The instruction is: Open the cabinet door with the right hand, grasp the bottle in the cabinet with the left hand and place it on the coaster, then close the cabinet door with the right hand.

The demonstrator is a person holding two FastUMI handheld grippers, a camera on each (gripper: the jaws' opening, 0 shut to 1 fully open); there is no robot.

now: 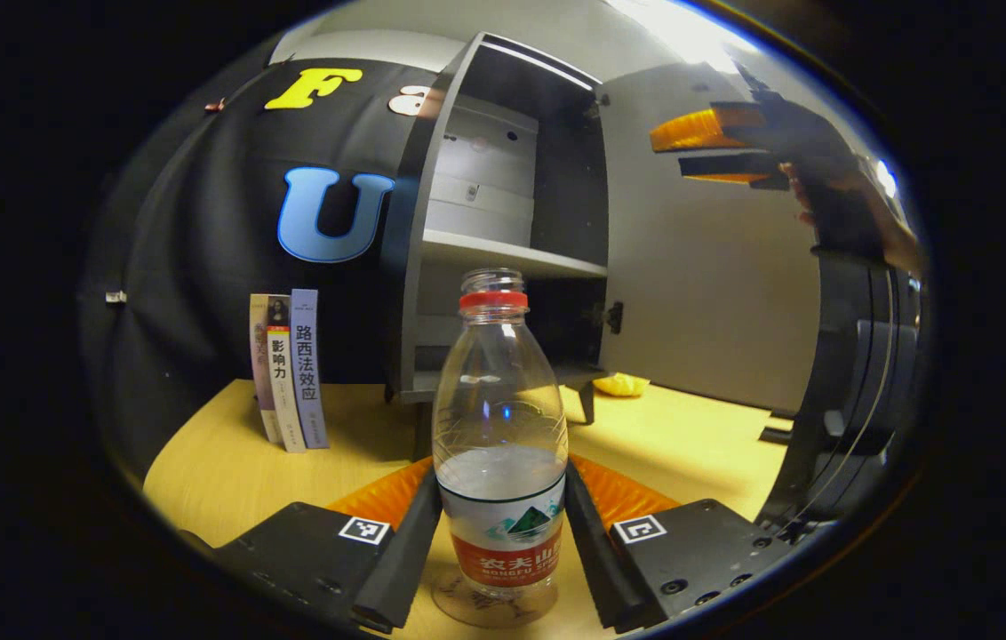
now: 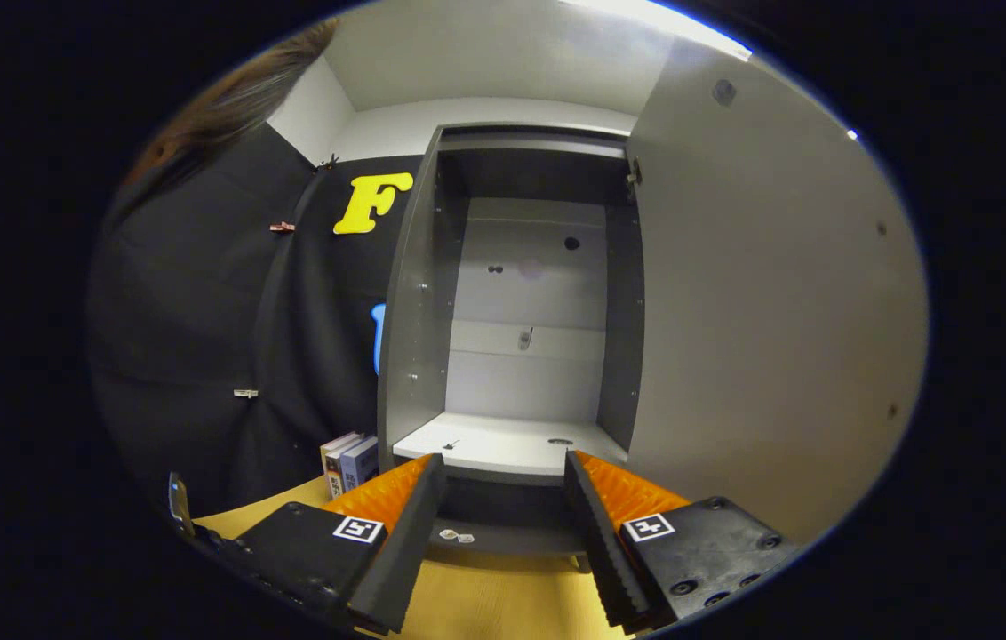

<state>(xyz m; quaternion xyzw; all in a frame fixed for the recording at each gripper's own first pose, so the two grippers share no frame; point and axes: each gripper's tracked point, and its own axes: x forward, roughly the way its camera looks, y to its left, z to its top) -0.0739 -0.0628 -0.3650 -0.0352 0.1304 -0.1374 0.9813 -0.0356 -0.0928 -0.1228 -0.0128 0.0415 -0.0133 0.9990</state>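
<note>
A clear plastic bottle (image 1: 499, 391) with a red neck ring, no cap and a little water stands upright on a round coaster (image 1: 494, 609) on the wooden table. My left gripper (image 1: 501, 484) is shut on it, one finger against each side at the label. The grey cabinet (image 1: 503, 222) stands behind it with its door (image 1: 707, 293) swung wide to the right. In the left gripper view my right gripper (image 1: 716, 151) hovers high in front of that door. In the right gripper view the right gripper (image 2: 503, 471) is open and holds nothing, facing the cabinet shelf (image 2: 503, 444) beside the door (image 2: 761, 311).
Three books (image 1: 290, 369) stand upright against the black wall, left of the cabinet. A small yellow object (image 1: 620, 384) lies on the table (image 1: 227, 462) by the cabinet's foot. A dark curved object (image 1: 858, 382) rises at the right edge. A person's hair (image 2: 227, 98) shows top left.
</note>
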